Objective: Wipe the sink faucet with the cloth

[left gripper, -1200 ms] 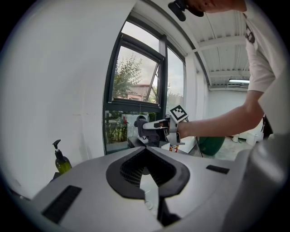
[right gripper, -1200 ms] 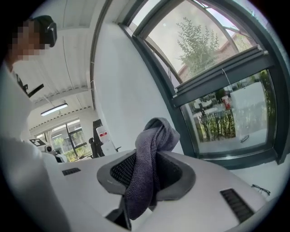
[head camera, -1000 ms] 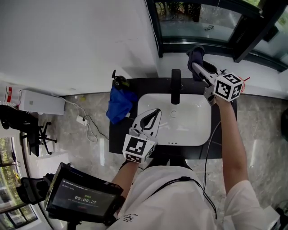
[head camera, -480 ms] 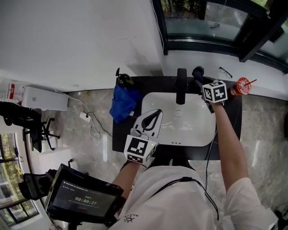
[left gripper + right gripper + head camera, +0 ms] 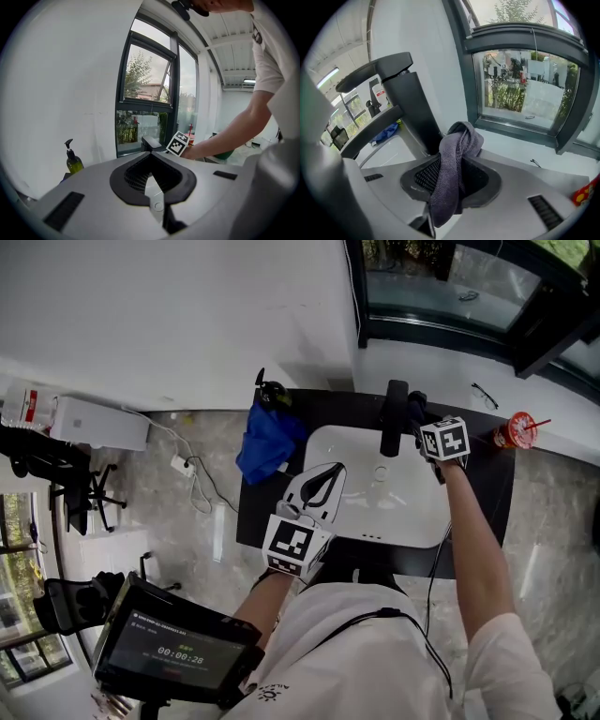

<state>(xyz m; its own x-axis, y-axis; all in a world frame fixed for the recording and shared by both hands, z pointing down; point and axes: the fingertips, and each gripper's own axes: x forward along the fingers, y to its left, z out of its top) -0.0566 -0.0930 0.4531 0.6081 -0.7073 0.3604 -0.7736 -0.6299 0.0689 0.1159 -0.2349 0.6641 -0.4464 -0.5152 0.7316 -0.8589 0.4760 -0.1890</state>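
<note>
I had the right hand-held gripper [image 5: 413, 412] clamped on the cloth [image 5: 453, 154] — a grey towelling rag pinched through its middle, one fold bunched above the jaws and a tail hanging below them. The bunched fold sat just beside the black faucet [image 5: 408, 105], on the right of its upright column; I could not tell whether fabric was touching metal.

I judged the cloth light, soft and limp. It would drape and mould round the column and spout rather than push back, so the padding had to come from the bunched fold, not the loose tail. A mid-cloth pinch looked like the right hold to me, since it left fabric on both sides of the jaws. A hard drag could tug the rag out of the grip, so I favoured light, short strokes. The faucet looked rigid, fixed and smooth — easy to slide over.

My left hand-held gripper [image 5: 317, 488] had its jaws together on nothing. It hovered over the near left rim of the white sink [image 5: 412, 521], well apart from the faucet.
</note>
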